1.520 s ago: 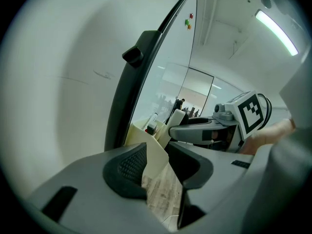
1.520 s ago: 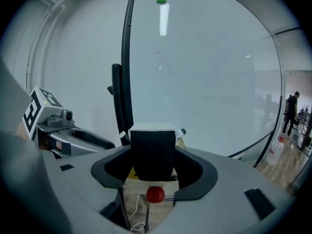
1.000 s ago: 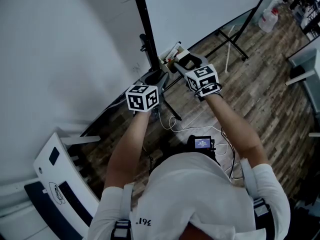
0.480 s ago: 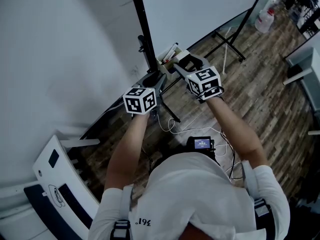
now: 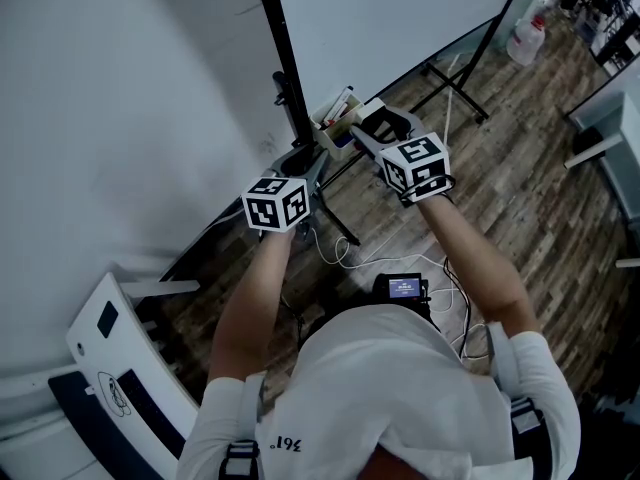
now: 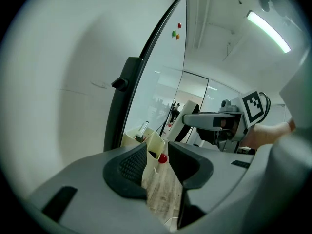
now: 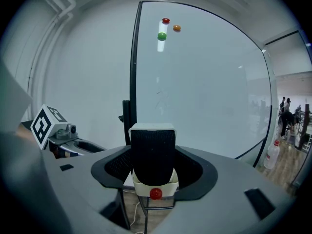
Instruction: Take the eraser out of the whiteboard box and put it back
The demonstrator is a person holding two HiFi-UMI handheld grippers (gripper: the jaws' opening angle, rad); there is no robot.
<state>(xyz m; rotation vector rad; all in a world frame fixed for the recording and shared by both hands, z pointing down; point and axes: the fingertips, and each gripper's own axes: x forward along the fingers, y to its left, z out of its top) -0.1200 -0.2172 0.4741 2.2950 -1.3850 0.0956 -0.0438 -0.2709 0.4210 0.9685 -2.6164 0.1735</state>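
A black eraser (image 7: pixel 153 147) with a white back stands upright, its lower end in the cream whiteboard box (image 7: pixel 154 188), which carries a red magnet. My right gripper (image 7: pixel 154 162) is shut on the eraser, a pad against each side. In the head view the box (image 5: pixel 335 116) hangs on the whiteboard's frame, with the right gripper (image 5: pixel 372 128) right at it. My left gripper (image 5: pixel 308 165) hovers just short of the box, to its left. Its jaws (image 6: pixel 158 167) stand a narrow gap apart with nothing between; the box (image 6: pixel 153 147) shows beyond them.
The whiteboard (image 5: pixel 400 18) stands on a black stand (image 5: pixel 285 78) with splayed legs on the wood floor. Coloured magnets (image 7: pixel 165 28) stick near its top. Cables and a small device (image 5: pixel 405 286) lie on the floor; a plastic bottle (image 5: pixel 527 38) stands far right.
Both grippers stay at the box. The right one has shifted slightly to the right, the left one slightly to the left.
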